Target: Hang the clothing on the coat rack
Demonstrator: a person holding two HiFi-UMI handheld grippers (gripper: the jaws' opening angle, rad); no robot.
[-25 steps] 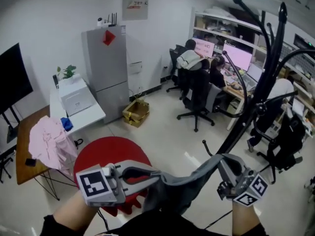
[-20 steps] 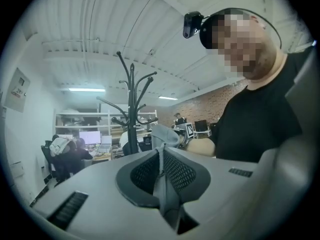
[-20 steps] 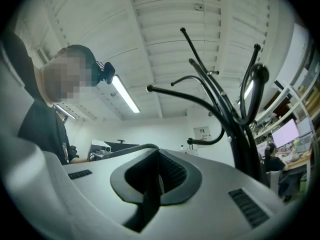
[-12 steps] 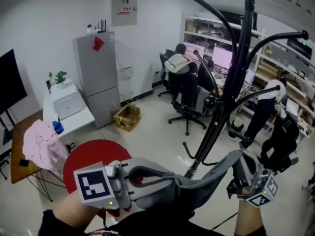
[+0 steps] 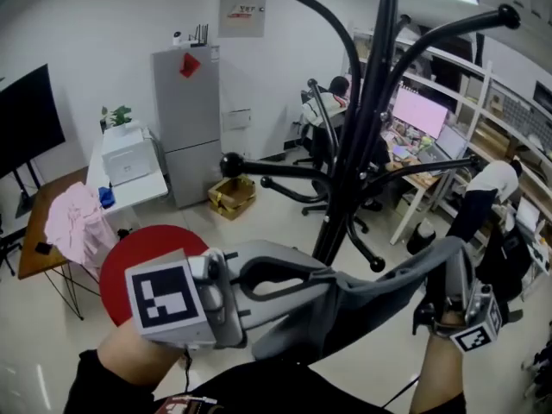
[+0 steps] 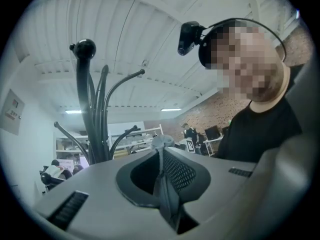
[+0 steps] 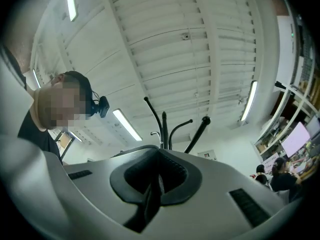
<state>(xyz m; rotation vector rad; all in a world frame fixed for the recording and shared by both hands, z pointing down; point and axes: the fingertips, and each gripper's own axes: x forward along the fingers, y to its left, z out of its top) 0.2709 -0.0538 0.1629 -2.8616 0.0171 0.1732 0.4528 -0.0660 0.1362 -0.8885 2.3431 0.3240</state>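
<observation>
Since the earlier picture, the coat rack [image 5: 371, 128] has come from the right side of the head view to its middle. Both grippers with the grey clothing [image 5: 371, 304] are now just in front of its pole.

On the left of the coat rack, the left gripper [image 5: 321, 276] is clenched on one edge of the clothing. In the left gripper view, a thin fold of grey cloth [image 6: 162, 179] is pinched between the pads of the left gripper [image 6: 162, 156], and the coat rack [image 6: 92, 119] rises behind it. From there the clothing is stretched like a band in front of the coat rack. It is lower than the ball-tipped arm [image 5: 231, 164] that points to the left, and it touches no arm as far as I can see.

On the right of the coat rack, the right gripper [image 5: 453, 261] holds the other edge. In the right gripper view its jaws are pressed together on a dark fold [image 7: 150, 199], with the arms of the coat rack [image 7: 164, 129] above.

So I judge that picking up and carrying are done. What is left is to raise the clothing over one arm, let it settle there, and then release both grips.
</observation>
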